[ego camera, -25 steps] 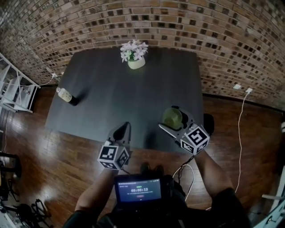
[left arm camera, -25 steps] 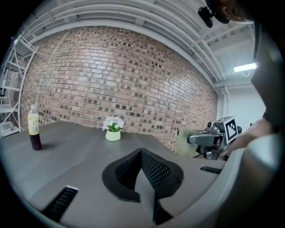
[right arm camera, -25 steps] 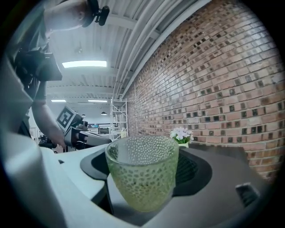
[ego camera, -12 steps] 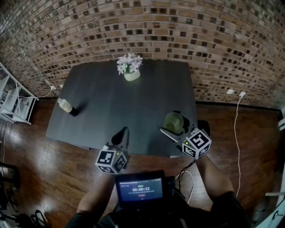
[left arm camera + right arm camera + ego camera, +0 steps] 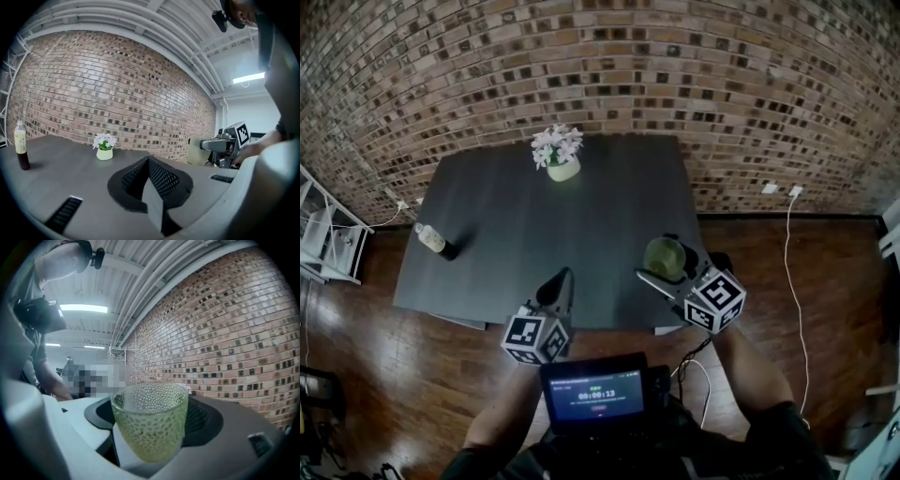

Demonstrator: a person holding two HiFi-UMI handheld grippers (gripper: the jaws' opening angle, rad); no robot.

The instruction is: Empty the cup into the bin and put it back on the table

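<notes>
1. Closest to the person, a small screen (image 5: 593, 397) sits at chest level. It plays no part in the job.
2. Just beyond it, the left claw (image 5: 561, 283) is closed with nothing in it. It hangs over the near edge of the bench (image 5: 534, 234) and looks like a spare hand for now.
3. Beside it on the right, the right claw (image 5: 667, 259) grips the green dimpled cup (image 5: 151, 423), one jaw on each side of it. The cup stands upright with its mouth up, over the near right corner of the bench. I cannot tell whether anything is inside, as the tinted glass hides it.
4. So the pick-up looks done. The cup is not tipped, so the emptying seems not to have started.
5. Farther along the bench, a bottle (image 5: 432, 240) stands near the left edge. A pot of flowers (image 5: 560, 155) stands at the far edge, and both are well clear of the cup.
6. Past the bench are the brick wall (image 5: 628, 66) and the wood floor (image 5: 825, 281). No bin shows in any view.
7. Still to do, as I judge it: carry the cup to the bin, tip it out, bring it back and set it upright on the bench.
</notes>
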